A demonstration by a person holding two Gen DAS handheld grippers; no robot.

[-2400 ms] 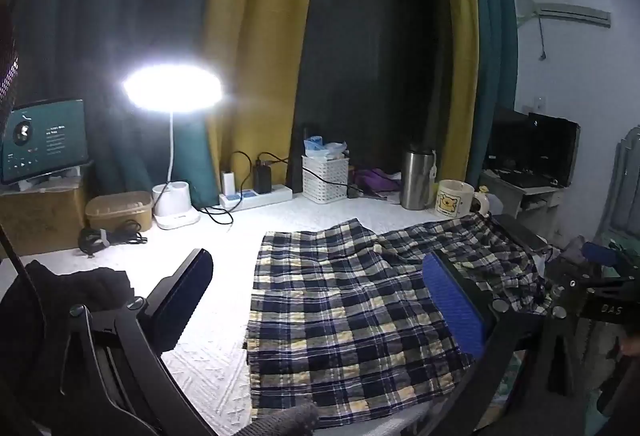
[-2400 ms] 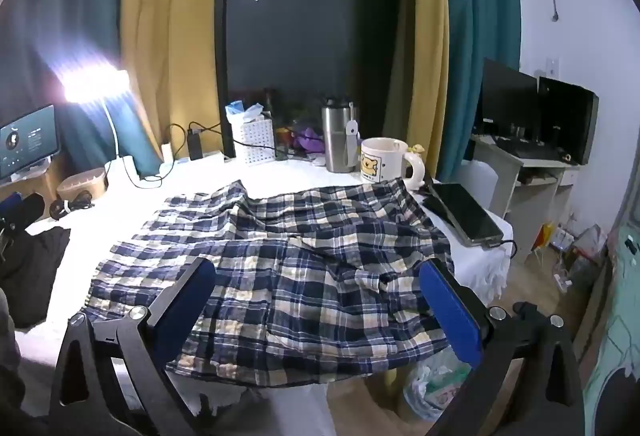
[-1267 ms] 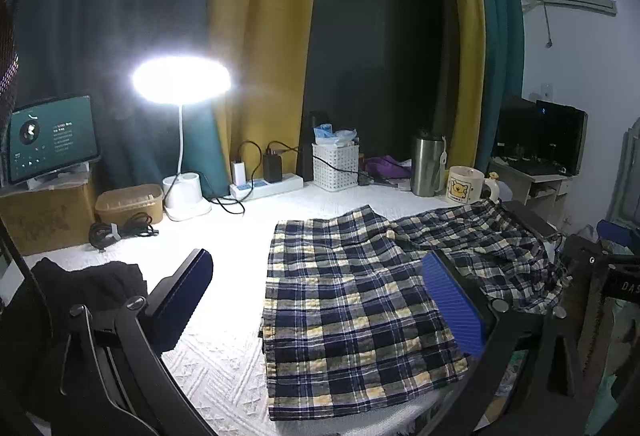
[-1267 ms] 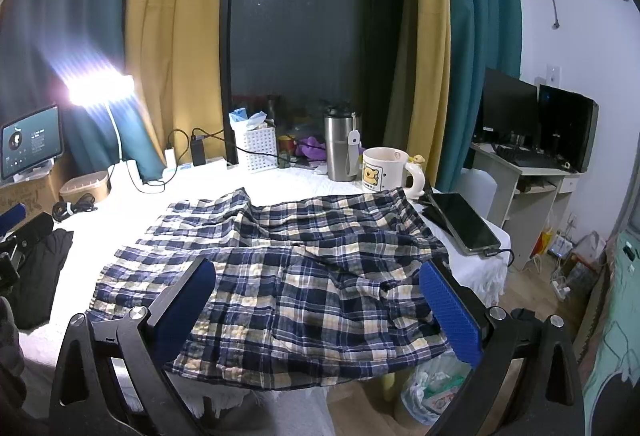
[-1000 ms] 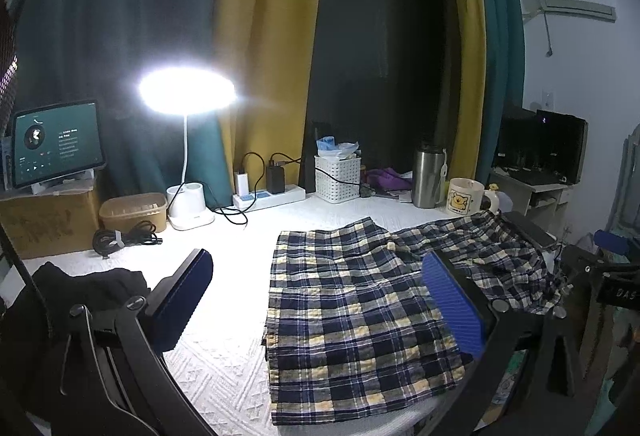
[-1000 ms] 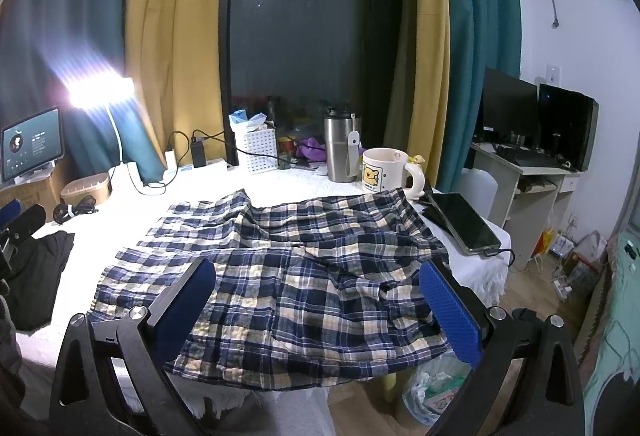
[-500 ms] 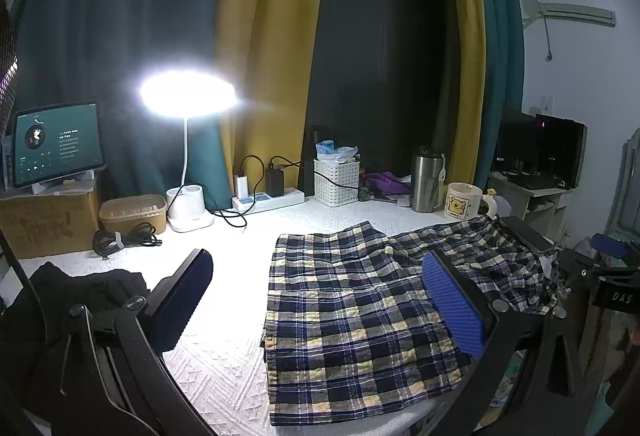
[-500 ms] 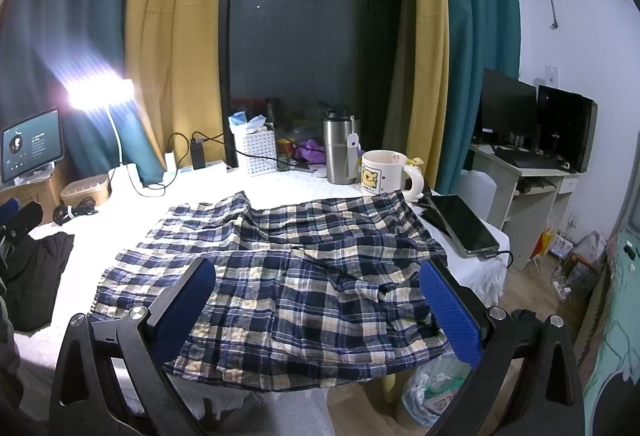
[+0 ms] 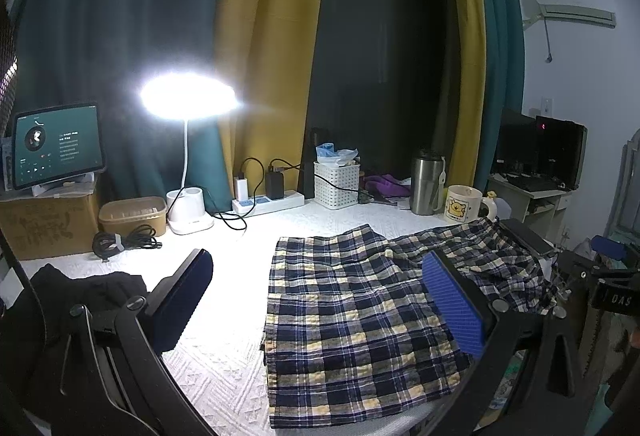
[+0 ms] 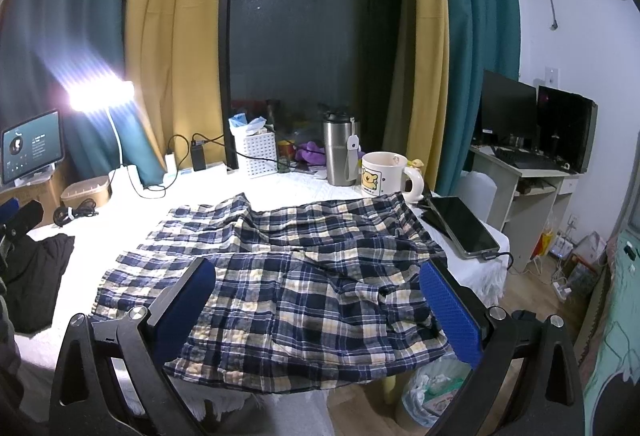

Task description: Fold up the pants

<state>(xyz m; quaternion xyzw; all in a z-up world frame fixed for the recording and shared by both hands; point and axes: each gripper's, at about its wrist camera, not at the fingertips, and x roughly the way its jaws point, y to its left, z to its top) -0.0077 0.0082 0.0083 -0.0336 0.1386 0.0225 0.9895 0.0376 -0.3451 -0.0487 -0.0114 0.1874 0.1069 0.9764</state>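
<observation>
Letters "DAS" legible right of the left hand-held gripper (image 9: pixel 320 300), spread wide. One plaid pants (image 10: pixel 296 268) ahead of the right hand-held gripper (image 10: pixel 320 306), likewise spread, empty.

Left gripper (image 9: pixel 320 310): jaws spread wide; two black arms angled outward, each tipped with a blue ribbed pad (image 9: pixel 454 306); nothing between the pads; held above the surface, touching nothing. Right gripper (image 10: pixel 318 310): jaws likewise spread wide; same black arms, silver bolt heads at the joints, blue pads (image 10: pixel 450 310) at the tips; nothing between them; raised, gripping nothing; its blue tip also shows at the right edge of the left wrist view.
</observation>
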